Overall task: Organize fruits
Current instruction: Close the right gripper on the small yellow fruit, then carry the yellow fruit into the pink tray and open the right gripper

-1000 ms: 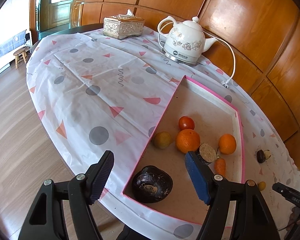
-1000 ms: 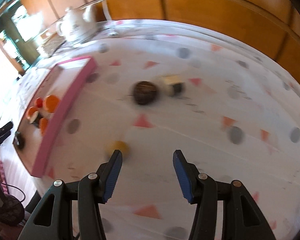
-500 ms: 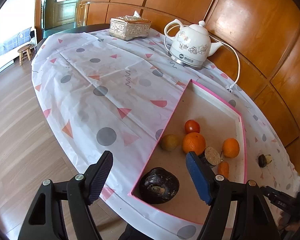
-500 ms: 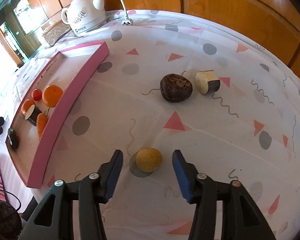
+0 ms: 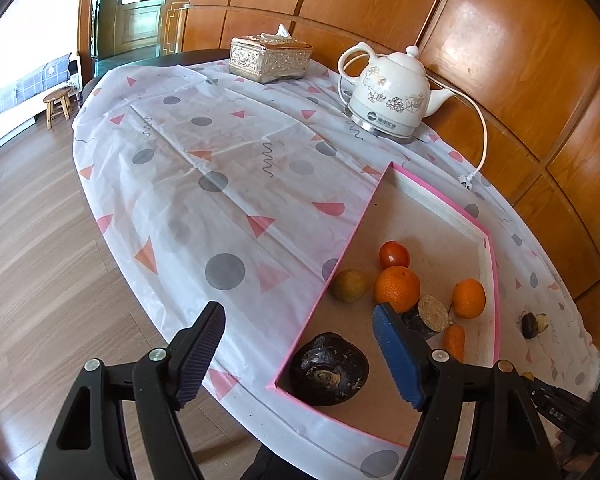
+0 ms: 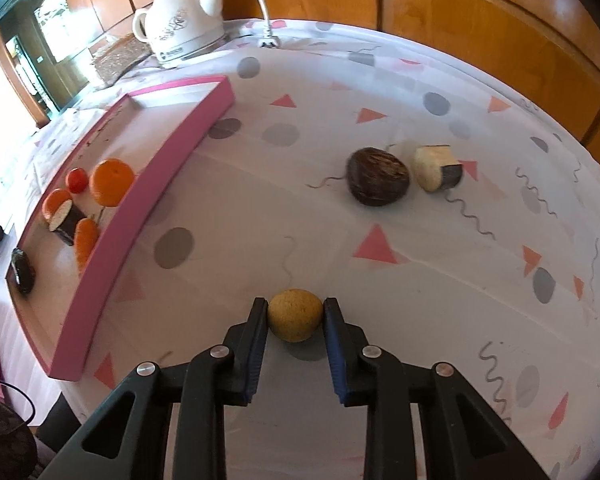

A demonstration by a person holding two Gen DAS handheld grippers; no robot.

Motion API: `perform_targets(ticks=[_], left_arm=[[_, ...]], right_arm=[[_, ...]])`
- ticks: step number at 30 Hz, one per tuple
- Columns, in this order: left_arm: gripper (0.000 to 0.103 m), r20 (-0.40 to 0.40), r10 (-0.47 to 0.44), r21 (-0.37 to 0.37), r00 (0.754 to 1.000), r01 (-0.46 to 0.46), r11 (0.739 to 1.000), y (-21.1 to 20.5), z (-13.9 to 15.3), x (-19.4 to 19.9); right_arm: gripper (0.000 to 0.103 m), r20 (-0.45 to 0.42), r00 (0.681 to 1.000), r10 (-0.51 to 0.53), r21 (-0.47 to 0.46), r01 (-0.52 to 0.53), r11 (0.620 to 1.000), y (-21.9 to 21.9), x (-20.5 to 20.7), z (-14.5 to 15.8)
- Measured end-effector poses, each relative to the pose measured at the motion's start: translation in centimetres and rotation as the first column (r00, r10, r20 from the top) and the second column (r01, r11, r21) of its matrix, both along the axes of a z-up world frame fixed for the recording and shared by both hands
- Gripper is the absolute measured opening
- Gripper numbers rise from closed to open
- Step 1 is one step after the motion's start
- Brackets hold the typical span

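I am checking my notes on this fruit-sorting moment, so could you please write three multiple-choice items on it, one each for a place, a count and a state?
1. Where does the dark brown fruit outside the tray lie?
A. On the tablecloth beside a cut piece
B. Inside the pink tray
C. On the kettle

2. How many fruits lie loose on the cloth outside the pink tray, the gripped one aside?
A. Two
B. Five
C. None

3. What is the right gripper doing?
A. Standing wide open over bare cloth
B. Closed on the small yellow fruit
C. Holding the kettle's cord

Key: 1 A, it rests next to the cut piece; 2 A, only those two show; 3 B, both pads press the fruit's sides, having just closed.
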State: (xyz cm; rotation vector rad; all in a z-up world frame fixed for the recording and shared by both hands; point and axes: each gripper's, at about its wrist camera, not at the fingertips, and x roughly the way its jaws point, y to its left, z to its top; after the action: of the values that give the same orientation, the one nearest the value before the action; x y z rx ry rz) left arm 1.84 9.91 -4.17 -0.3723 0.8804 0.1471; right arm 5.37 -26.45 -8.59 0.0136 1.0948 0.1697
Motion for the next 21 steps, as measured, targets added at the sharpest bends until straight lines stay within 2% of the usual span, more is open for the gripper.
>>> perform_targets(ticks=[6, 21], left_arm=[[0.079, 0.006, 0.002, -0.009, 1.0, -0.002, 1.0, 0.1, 0.1, -0.2], [0.079, 0.006, 0.007, -0.02, 1.0, -0.007, 1.0, 0.6, -0.1, -0.3]], right_arm=[[0.027, 0.012, 1.0, 0.014, 0.037, -0.015, 0.999, 0.9, 0.2, 0.6], [0.027, 0.107, 0.98, 0.166, 0.101, -0.177, 0.979, 8.2, 2.6, 4.4]])
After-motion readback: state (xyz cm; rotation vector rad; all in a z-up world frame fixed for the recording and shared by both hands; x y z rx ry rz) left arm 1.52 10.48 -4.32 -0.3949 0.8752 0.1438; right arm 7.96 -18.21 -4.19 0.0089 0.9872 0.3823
